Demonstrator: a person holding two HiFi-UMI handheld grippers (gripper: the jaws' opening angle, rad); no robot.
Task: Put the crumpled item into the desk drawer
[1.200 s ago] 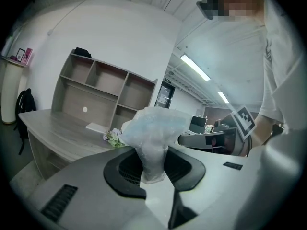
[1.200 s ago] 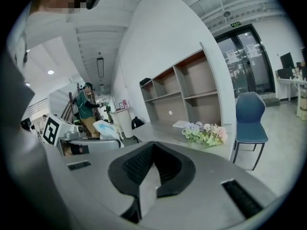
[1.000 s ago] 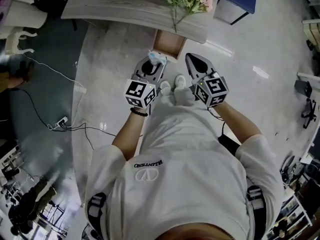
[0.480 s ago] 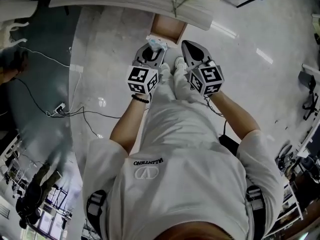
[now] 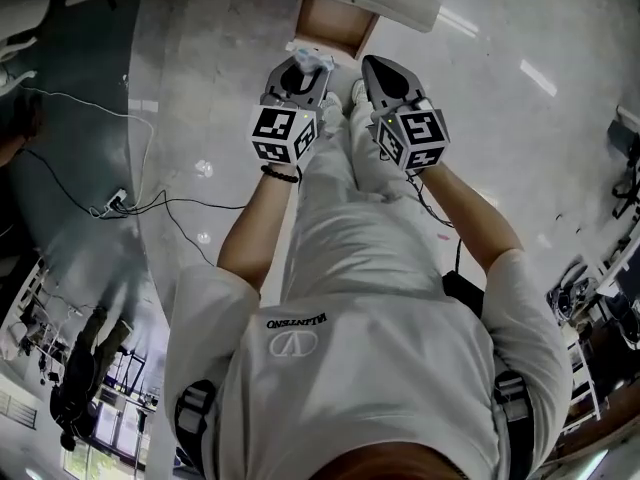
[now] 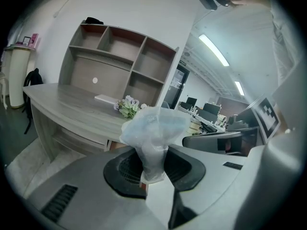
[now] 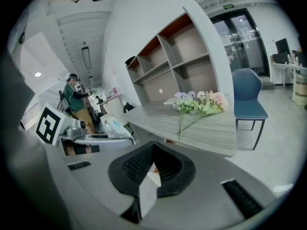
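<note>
Gripping the crumpled item (image 6: pixel 152 128) w/ clenched fingers (image 6: pixel 122 174), L gripper (image 5: pixel 300 73) hangs just short of the open drawer (image 5: pixel 335 23) below the table (image 6: pixel 72 107) edge; R gripper (image 5: pixel 385 68) clenched, empty; drop-in not yet done.

The desk (image 5: pixel 400 3) stood before the person, its drawer (image 5: pixel 335 26) open beneath the desktop edge. The flowers (image 7: pixel 199 103) lay on top, in front of the shelf unit (image 6: pixel 124 61) at the back. The left gripper (image 5: pixel 298 76) and right gripper (image 5: pixel 388 73) were side by side just short of the drawer, with the crumpled item (image 5: pixel 308 56) between the left one's jaws at the drawer's near edge. A chair (image 7: pixel 248 97) stood beyond the desk's right end, and a cable (image 5: pixel 130 203) lay on the floor at the left.
</note>
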